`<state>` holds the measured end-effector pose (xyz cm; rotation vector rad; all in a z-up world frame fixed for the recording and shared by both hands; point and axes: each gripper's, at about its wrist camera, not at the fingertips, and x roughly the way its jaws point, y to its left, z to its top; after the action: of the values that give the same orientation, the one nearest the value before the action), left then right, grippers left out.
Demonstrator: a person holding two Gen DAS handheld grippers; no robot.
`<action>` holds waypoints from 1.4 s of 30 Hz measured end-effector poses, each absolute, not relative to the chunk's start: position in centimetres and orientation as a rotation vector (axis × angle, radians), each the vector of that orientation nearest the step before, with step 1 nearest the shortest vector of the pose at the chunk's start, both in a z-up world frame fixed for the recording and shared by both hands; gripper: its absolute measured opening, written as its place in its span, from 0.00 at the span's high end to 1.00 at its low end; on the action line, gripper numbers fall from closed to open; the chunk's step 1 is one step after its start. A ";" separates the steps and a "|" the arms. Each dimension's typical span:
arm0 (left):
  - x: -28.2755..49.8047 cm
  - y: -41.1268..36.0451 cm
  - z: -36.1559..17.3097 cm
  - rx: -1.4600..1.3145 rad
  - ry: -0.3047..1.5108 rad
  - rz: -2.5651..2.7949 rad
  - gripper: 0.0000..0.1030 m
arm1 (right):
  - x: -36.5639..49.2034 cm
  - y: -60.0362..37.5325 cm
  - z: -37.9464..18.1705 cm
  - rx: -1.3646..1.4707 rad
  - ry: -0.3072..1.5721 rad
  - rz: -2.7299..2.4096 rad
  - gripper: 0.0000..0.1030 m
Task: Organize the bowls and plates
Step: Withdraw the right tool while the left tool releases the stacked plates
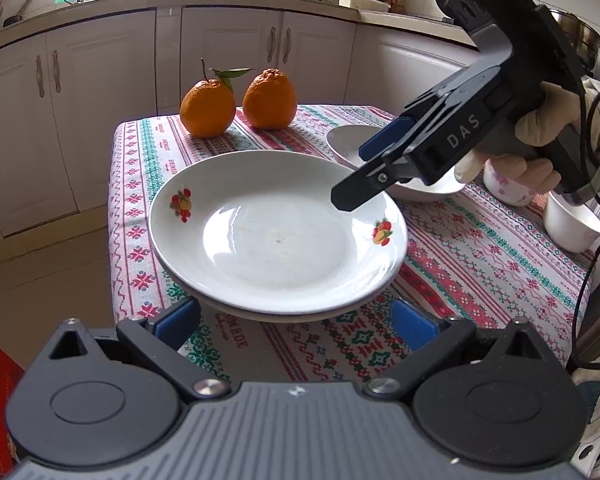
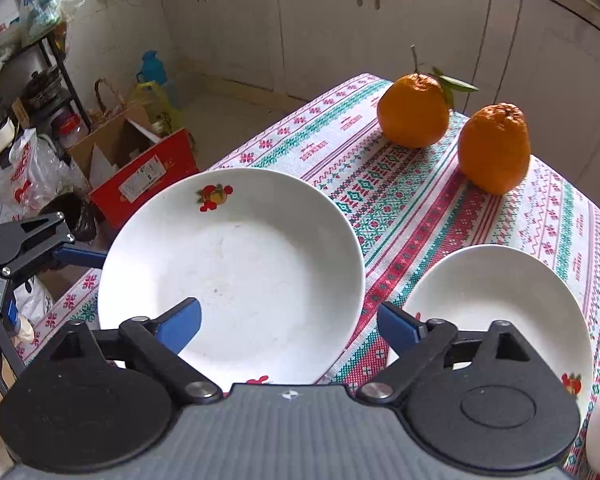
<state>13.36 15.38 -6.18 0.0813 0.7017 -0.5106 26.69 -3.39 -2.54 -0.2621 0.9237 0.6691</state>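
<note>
A large white plate (image 1: 276,236) (image 2: 236,272) with fruit decals lies on top of a second plate (image 1: 284,317) on the patterned tablecloth. My right gripper (image 1: 360,168) (image 2: 290,328) is open and tilted down over the top plate's right rim. One blue pad (image 2: 182,326) hangs over the plate's inside and the other over the cloth. My left gripper (image 1: 296,322) is open at the stack's near edge, a pad on either side and neither pressing. A smaller white plate (image 1: 346,140) (image 2: 496,304) lies beside the stack. A white bowl (image 1: 572,228) stands at the far right.
Two oranges (image 1: 236,104) (image 2: 452,136) sit at the table's far end. A flowered cup (image 1: 508,190) stands by the gloved hand. White cabinets (image 1: 100,80) ring the table. A red box (image 2: 140,176) and bags lie on the floor past the table's edge.
</note>
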 end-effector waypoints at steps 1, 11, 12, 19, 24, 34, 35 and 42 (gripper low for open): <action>13.0 15.4 -6.0 0.078 0.696 -0.510 0.01 | 26.2 -3.7 -2.4 -0.252 0.909 0.653 0.02; 10.1 13.3 -2.9 0.087 0.630 -0.520 0.01 | 20.0 -8.5 -1.9 -0.224 0.782 0.469 0.00; 10.0 12.9 -2.7 0.092 0.630 -0.526 0.01 | 19.6 -9.2 -2.0 -0.205 0.782 0.459 0.00; 9.7 11.0 -2.3 0.075 0.660 -0.540 0.01 | 17.8 -12.6 -4.5 -0.163 0.784 0.339 0.00; 10.0 9.1 -1.4 0.130 0.649 -0.528 0.01 | 17.9 -14.4 -7.2 -0.137 0.821 0.276 0.00; 13.9 6.4 -0.6 0.161 0.654 -0.534 0.01 | 19.0 -15.5 -8.6 -0.106 0.805 0.253 0.00; 14.4 6.2 -0.5 0.157 0.658 -0.539 0.01 | 19.2 -15.6 -8.6 -0.099 0.803 0.242 0.00; 19.1 4.5 -0.2 0.156 0.698 -0.583 0.01 | 20.3 -16.0 -8.8 -0.090 0.781 0.228 0.00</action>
<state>19.13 4.46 -0.19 0.1561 0.6979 -0.5832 20.28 -15.99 -8.81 -0.0896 0.7813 0.2281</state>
